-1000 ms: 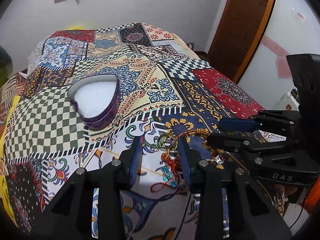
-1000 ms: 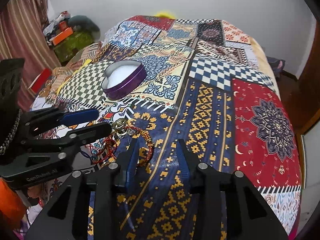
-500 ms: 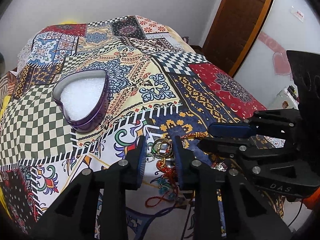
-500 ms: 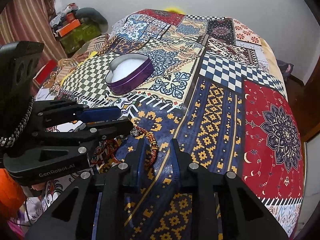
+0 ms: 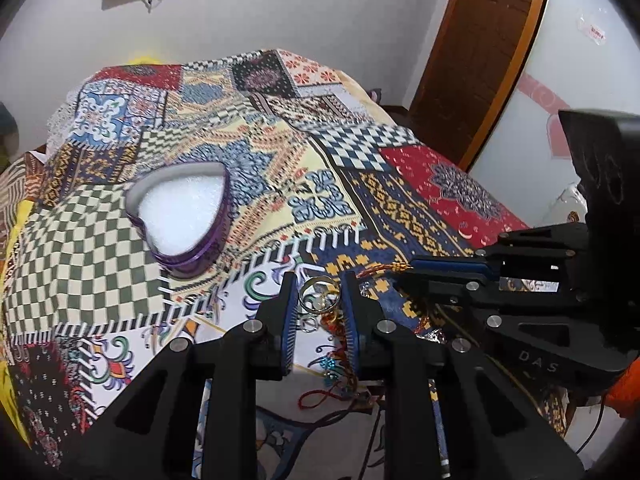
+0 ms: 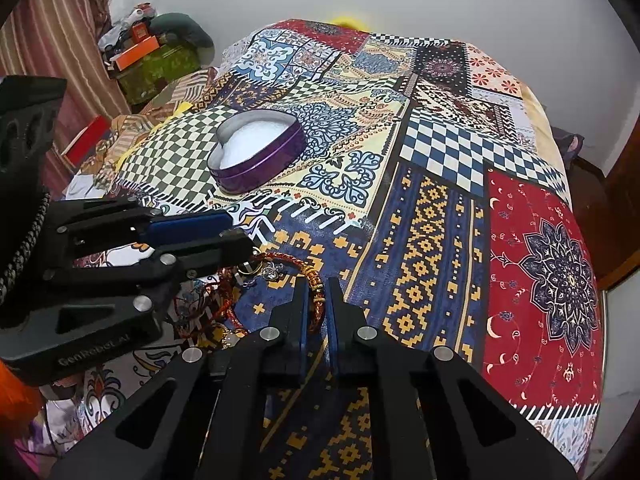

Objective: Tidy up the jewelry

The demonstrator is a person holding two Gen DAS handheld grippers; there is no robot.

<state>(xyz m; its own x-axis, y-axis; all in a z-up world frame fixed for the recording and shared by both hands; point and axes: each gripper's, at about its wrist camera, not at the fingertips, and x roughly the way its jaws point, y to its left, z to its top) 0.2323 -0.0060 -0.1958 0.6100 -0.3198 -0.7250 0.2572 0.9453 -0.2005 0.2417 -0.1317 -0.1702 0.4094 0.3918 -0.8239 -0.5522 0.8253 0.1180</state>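
The ring is pinched in the left gripper; the beaded bracelet is clamped in the right gripper. The heart tin lies ahead-left, nearer the left.

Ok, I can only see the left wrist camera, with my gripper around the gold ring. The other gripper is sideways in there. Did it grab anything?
Observer: Yes. The right wrist view shows the right gripper shut on a red-and-gold bracelet lying on the bedspread.
Operator: And what's past the heart box, off the bed?
Observer: An orange box sits on a green bundle beside a striped curtain. The left wrist view cuts all of that off.
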